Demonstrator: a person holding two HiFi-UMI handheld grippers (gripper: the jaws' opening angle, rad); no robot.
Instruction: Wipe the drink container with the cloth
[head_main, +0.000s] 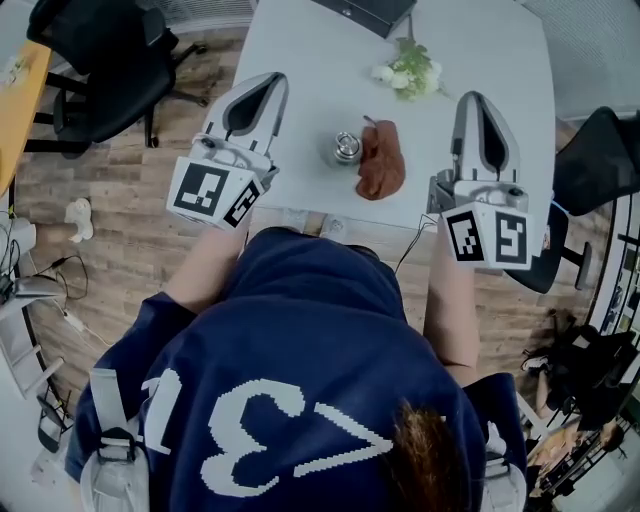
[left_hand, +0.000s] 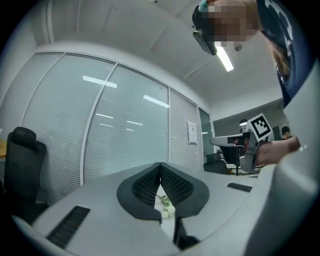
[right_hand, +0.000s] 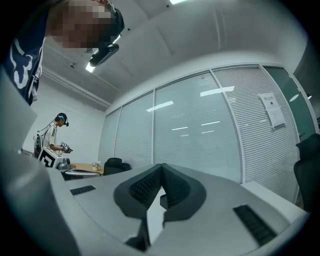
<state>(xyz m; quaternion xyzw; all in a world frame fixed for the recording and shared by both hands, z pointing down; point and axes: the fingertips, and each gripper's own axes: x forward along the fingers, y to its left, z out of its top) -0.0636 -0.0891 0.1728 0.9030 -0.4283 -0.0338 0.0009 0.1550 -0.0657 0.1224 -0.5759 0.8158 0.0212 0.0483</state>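
A reddish-brown colour is shown by the cloth (head_main: 381, 160), a metallic silver by the drink container (head_main: 346, 148). The table (head_main: 300, 60) is coloured pale grey; the flowers (head_main: 405, 70) are seen white with green leaves.

We see the drink container (head_main: 346, 148) only from straight above: its metal top shows, its body we cannot tell. The black box (head_main: 365, 12) at the far end of the table (head_main: 300, 60) is cut by the head view's top edge, and the person's torso (head_main: 300, 330) hides the near edge. In the left gripper view the flowers (left_hand: 166, 207) peek through a slit, mostly covered by the left gripper (left_hand: 160, 167).
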